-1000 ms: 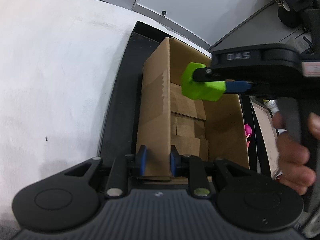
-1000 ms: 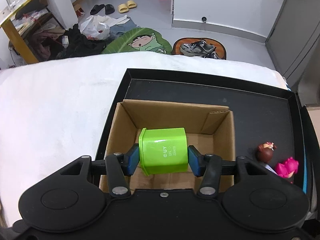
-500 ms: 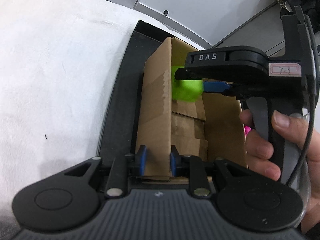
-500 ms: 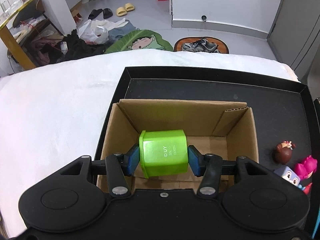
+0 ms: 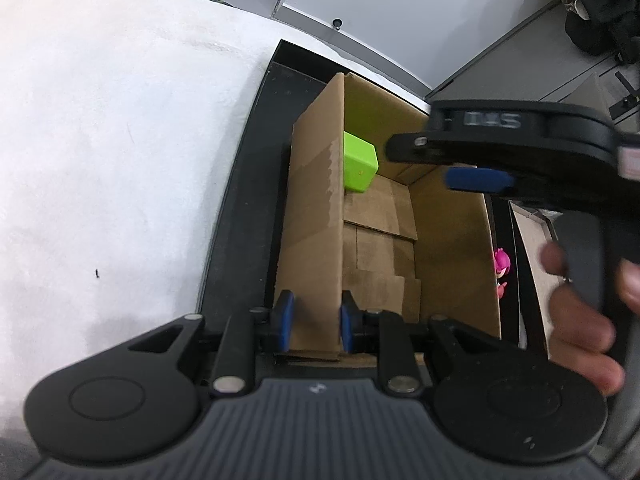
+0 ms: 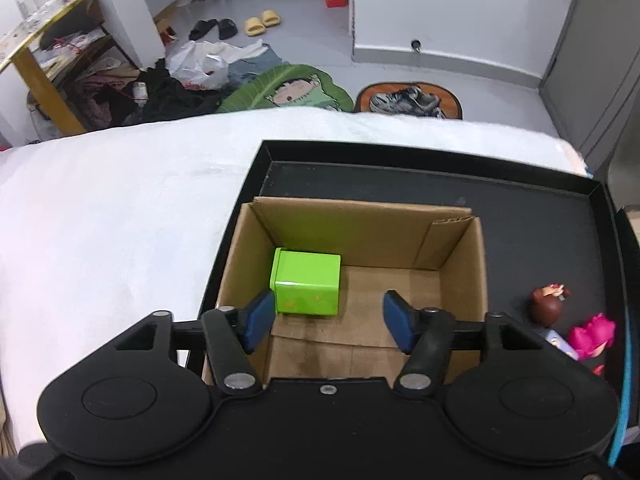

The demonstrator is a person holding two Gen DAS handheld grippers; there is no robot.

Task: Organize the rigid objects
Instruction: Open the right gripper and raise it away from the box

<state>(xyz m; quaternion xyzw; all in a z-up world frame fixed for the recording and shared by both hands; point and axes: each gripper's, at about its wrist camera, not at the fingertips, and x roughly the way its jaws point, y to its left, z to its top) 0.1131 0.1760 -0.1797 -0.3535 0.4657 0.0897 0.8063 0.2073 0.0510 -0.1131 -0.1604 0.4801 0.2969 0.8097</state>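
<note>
While right gripper (image 6: 328, 316): jaws opening, nothing between them
green box (image 6: 307, 282): sitting inside carton (image 6: 464, 280)
left gripper (image 5: 312, 320): clamped tight on carton wall

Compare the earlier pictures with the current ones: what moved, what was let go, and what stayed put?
The right gripper has let go of the green box, which now lies in the cardboard box by its left wall; its jaws are opening, clear of it. The left gripper still clamps the carton's wall, and the toy figures remain on the black tray.

— How's the light?
— Bright, even indoor light; the white worktop (image 5: 120, 160) nearly blows out.
— Sharpness?
— Strong fisheye bending at the edges; the hand (image 5: 580, 320) on the right is motion-blurred.
</note>
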